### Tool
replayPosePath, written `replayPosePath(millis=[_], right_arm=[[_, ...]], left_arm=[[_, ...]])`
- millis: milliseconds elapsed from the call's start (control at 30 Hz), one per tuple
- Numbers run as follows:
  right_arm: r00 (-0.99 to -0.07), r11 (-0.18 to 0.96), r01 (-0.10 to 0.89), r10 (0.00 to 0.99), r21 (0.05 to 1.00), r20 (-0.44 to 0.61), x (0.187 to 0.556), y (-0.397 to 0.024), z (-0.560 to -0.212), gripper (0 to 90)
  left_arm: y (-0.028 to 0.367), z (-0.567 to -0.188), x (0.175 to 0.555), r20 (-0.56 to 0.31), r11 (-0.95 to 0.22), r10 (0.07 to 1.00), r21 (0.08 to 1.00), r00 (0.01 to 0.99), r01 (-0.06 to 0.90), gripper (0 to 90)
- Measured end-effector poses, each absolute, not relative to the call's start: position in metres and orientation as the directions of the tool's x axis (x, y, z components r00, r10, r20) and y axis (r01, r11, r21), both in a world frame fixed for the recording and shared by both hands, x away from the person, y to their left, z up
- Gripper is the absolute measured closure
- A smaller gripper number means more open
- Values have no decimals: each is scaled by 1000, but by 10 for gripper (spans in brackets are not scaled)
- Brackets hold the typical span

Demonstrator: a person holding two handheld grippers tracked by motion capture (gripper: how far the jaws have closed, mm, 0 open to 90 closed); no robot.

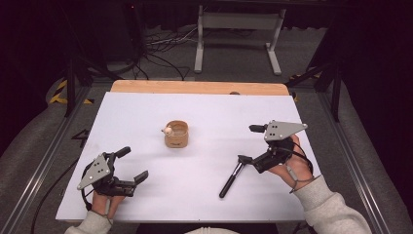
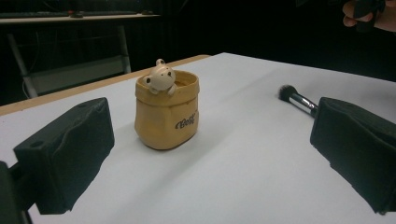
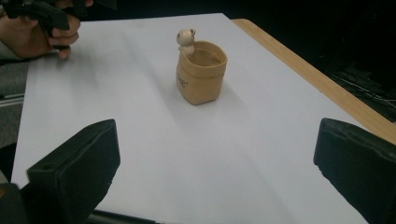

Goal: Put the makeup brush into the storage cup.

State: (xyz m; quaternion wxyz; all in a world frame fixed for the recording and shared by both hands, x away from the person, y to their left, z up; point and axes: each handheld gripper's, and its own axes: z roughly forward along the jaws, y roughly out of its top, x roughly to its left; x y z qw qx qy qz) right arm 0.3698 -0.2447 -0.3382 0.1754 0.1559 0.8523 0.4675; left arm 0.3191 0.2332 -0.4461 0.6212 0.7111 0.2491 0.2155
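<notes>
While both sets of jaws stood wide apart and empty, the brush lay on the table just beside the right gripper, well apart from the left gripper.

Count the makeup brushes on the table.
1. The brush lies flat on the white table, just in front of the right hand-held gripper, right of the tan pot. None shows inside the pot.
</notes>
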Motion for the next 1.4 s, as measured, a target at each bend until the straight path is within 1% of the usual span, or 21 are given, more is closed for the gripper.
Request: replayPosePath(millis=[100, 200, 267, 467, 567, 733, 767, 867, 1133, 1267, 1300, 1400], right_arm=[[-894, 533, 102, 419, 840, -158, 372, -243, -336, 8], [-911, 580, 111, 384, 807, -151, 375, -239, -332, 6], [-919, 618, 104, 359, 779, -163, 377, -237, -330, 6], [-926, 676, 87, 327, 732, -191, 380, -233, -322, 6], [-934, 712, 75, 296, 698, -201, 383, -229, -320, 1], [-949, 769, 62, 243, 636, -201, 387, -221, -323, 0], [-949, 769, 62, 243, 636, -201, 387, -221, -323, 0], [-959, 806, 57, 209, 589, -192, 390, -214, -326, 0], [-973, 859, 38, 149, 511, -177, 397, -202, -335, 0], [-979, 889, 44, 129, 456, -158, 399, -196, -336, 27], [-979, 889, 44, 129, 456, -158, 399, -196, -336, 27], [-982, 908, 37, 110, 417, -152, 400, -191, -338, 31]], left_arm=[[234, -446, 319, -4, -104, 621, 991, 784, 87, 2], [234, -446, 319, -7, -101, 622, 991, 783, 89, 2], [234, -446, 319, -10, -101, 621, 991, 784, 92, 2], [234, -446, 319, -8, -101, 620, 991, 784, 90, 1], [234, -446, 319, -9, -100, 622, 991, 783, 91, 1], [234, -446, 319, -10, -100, 622, 991, 783, 92, 2], [234, -446, 319, -10, -100, 622, 991, 783, 92, 1], [234, -446, 320, -12, -99, 620, 991, 785, 93, 1], [234, -447, 320, -19, -96, 619, 990, 785, 100, 0], [234, -447, 321, -29, -93, 618, 990, 786, 109, 0], [234, -447, 321, -29, -93, 618, 990, 786, 109, 0], [234, -446, 320, -26, -96, 617, 990, 787, 108, 0]])
